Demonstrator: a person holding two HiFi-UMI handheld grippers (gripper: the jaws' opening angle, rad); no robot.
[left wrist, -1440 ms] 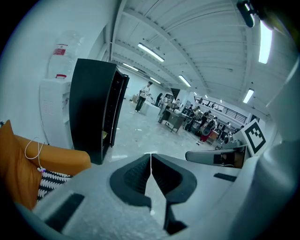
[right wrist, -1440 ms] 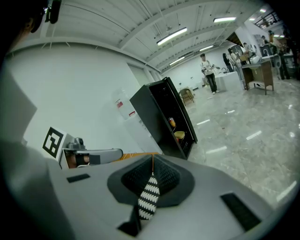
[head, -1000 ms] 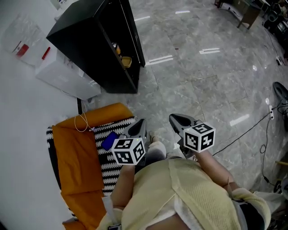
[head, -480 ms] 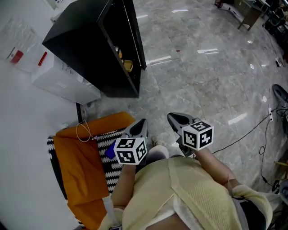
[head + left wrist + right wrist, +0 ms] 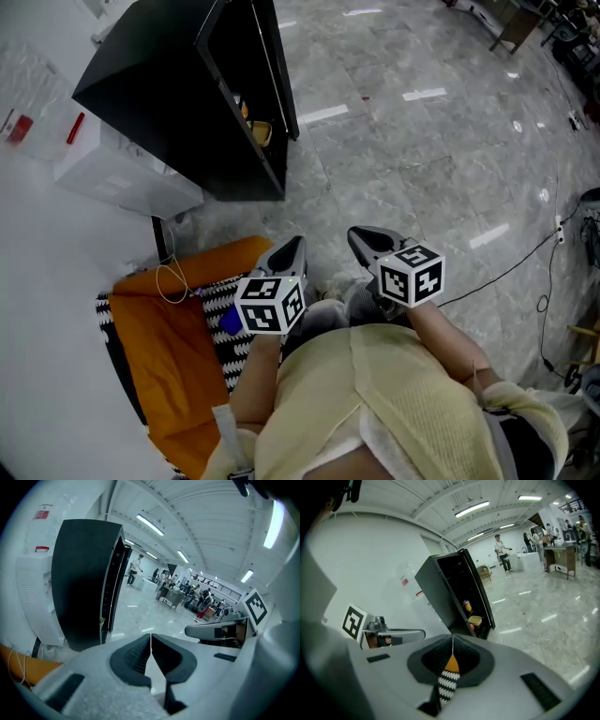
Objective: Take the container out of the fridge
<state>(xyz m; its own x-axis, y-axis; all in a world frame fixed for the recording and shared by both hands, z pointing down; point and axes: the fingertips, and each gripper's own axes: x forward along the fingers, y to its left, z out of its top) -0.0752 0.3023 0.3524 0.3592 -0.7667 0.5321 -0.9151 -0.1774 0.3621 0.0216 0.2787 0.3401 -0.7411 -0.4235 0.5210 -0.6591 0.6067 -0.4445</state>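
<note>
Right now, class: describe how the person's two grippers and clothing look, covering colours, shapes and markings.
The left gripper and right gripper match: pale grey bodies, tapering jaws lined with dark ribbed pads, each carrying a white cube with black square markers. The person wears a pale yellow knitted top.

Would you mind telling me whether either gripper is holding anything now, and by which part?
Nothing is held: the left gripper and the right gripper both have jaws shut together, empty.

container in fridge — ahead
</note>
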